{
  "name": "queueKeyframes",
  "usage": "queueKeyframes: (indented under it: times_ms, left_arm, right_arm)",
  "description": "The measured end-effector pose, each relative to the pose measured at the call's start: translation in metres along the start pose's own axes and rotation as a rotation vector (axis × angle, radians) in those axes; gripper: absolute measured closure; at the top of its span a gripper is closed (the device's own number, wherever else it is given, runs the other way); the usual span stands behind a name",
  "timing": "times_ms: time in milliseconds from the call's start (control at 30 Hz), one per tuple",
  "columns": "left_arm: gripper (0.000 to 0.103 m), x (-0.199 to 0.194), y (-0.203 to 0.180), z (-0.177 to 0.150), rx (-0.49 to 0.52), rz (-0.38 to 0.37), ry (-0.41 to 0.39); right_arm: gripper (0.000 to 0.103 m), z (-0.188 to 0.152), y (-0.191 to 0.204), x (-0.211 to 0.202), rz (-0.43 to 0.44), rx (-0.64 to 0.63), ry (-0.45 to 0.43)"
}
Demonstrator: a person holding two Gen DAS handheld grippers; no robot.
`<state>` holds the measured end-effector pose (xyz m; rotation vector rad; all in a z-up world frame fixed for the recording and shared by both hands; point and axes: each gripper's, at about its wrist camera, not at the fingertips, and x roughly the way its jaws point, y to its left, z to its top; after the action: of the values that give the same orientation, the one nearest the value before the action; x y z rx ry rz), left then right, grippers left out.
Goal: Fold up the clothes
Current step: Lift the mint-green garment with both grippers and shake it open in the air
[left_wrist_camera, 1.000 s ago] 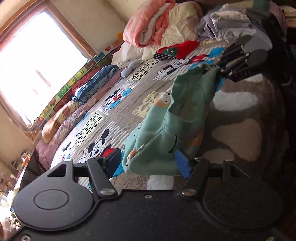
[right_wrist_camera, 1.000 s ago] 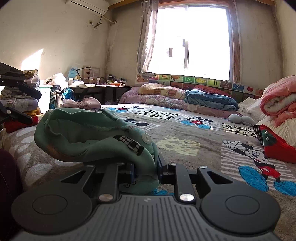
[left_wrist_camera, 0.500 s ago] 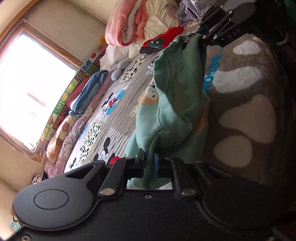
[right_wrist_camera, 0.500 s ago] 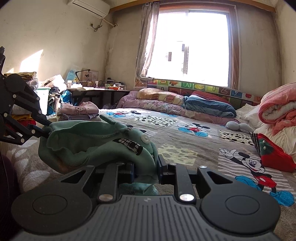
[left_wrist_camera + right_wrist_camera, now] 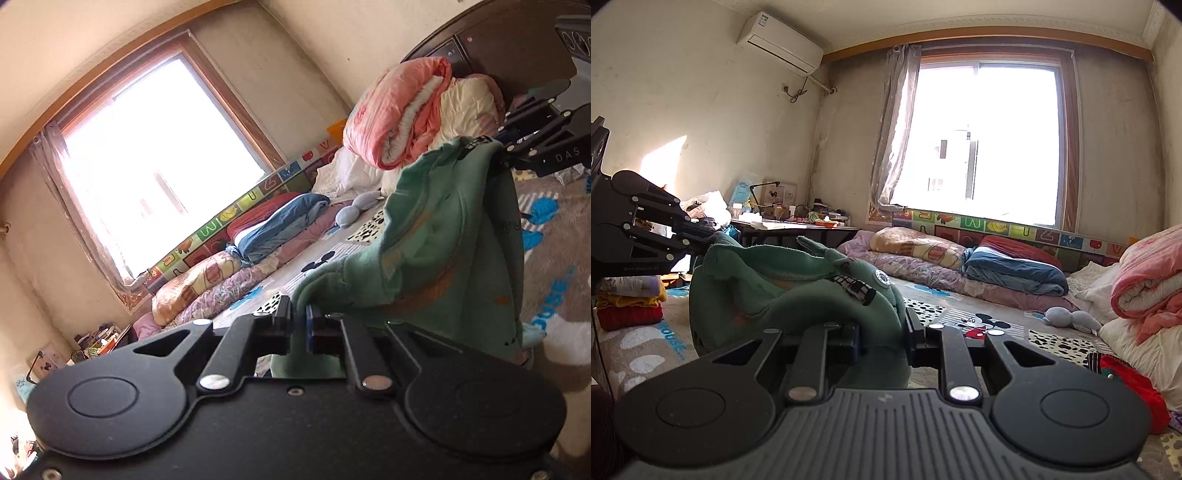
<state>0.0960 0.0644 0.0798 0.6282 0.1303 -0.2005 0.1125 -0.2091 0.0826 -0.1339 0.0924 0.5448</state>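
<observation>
A green sweatshirt (image 5: 443, 236) hangs in the air above the bed, stretched between both grippers. My left gripper (image 5: 300, 314) is shut on one edge of its fabric, low in the left wrist view. My right gripper (image 5: 881, 332) is shut on another bunch of the sweatshirt (image 5: 798, 291), near a black tag and a round white button. In the left wrist view the right gripper (image 5: 496, 157) shows at the upper right, pinching the garment's top corner. The left gripper (image 5: 701, 236) appears at the left of the right wrist view, clamped on the cloth.
The bed (image 5: 979, 325) carries a Mickey Mouse blanket. Rolled quilts (image 5: 1012, 266) lie under the window, and a pink duvet (image 5: 402, 110) is piled by the dark headboard. Folded clothes (image 5: 628, 302) are stacked at the left, with a cluttered desk (image 5: 798, 225) behind.
My left gripper went from open to shut on the sweatshirt's edge. Both grippers then rose, lifting the garment off the blanket.
</observation>
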Motion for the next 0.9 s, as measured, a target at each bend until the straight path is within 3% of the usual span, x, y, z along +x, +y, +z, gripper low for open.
queueKeyframes:
  times_ms: [200, 433, 633, 900]
  left_arm:
    - [0.097, 0.004, 0.029, 0.032, -0.059, -0.012, -0.047]
    - [0.097, 0.006, 0.038, 0.044, -0.022, -0.028, -0.060]
    - [0.097, 0.016, 0.044, 0.045, 0.009, -0.033, -0.046]
    - [0.097, 0.062, 0.053, 0.043, 0.003, -0.050, 0.022]
  right_arm:
    - [0.080, 0.052, -0.024, 0.010, 0.011, -0.033, 0.000]
    - [0.080, 0.086, -0.045, 0.015, 0.028, -0.061, 0.016]
    - [0.080, 0.094, -0.046, 0.021, 0.056, -0.119, 0.060]
    - [0.080, 0.098, -0.052, 0.055, 0.091, -0.169, 0.144]
